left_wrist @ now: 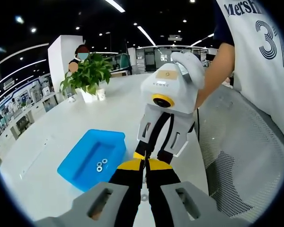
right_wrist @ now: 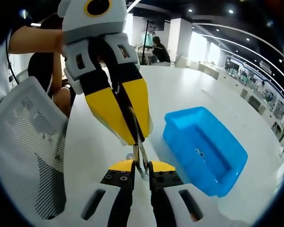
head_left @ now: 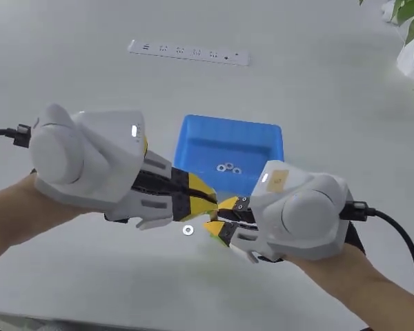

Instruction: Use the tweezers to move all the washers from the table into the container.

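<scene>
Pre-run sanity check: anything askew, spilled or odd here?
Nothing stands out. The blue plastic container sits upright and level on the white table, with three metal washers inside. A fourth washer lies flat on the table, just outside it.

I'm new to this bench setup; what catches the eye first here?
Two grippers meet tip to tip: the left gripper holds tweezers that reach into the jaws of the right gripper. Behind them sits a blue container with washers inside; one washer lies on the table.
</scene>
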The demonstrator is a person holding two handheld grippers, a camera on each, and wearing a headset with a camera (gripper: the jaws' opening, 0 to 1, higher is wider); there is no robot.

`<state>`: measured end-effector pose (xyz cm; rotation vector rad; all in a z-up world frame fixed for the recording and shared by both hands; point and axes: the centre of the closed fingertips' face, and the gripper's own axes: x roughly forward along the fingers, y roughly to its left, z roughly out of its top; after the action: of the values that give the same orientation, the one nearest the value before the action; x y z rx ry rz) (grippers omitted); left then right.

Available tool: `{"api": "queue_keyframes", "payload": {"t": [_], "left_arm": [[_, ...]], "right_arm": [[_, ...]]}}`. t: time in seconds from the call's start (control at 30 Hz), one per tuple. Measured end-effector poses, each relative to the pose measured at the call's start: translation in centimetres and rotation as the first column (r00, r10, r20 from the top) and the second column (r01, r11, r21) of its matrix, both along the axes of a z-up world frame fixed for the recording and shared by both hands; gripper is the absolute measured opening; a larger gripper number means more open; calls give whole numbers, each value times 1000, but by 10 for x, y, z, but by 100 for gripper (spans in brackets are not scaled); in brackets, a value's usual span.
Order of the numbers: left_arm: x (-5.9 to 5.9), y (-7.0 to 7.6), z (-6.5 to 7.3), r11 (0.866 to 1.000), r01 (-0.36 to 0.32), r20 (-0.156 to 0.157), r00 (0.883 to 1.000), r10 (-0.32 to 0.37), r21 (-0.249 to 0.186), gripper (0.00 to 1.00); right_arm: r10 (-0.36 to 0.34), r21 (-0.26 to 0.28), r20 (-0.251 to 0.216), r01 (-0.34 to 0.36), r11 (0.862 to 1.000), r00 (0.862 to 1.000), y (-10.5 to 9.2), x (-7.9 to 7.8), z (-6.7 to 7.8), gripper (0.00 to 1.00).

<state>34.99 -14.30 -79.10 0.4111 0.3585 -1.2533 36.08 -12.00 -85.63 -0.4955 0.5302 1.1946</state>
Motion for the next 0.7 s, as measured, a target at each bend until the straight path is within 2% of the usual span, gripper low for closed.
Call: {"api": "queue_keyframes", "payload": {"t": [0.33, 0.47, 0.7], "left_arm": [[-1, -3, 3, 1000, 4, -3, 1000, -4, -13, 5], [-1, -3, -1, 1000, 9, -3, 1000, -9, 4, 5], [-2, -3, 1, 1000, 12, 5, 1000, -13, 8, 5]], "right_arm": [[-5, 8, -1, 5, 1000, 1000, -4, -2, 3, 13], [-8, 5, -4, 8, 1000, 1000, -5, -2, -1, 13], [-7, 8, -6, 7, 1000, 1000, -3, -2, -1, 13]]}}
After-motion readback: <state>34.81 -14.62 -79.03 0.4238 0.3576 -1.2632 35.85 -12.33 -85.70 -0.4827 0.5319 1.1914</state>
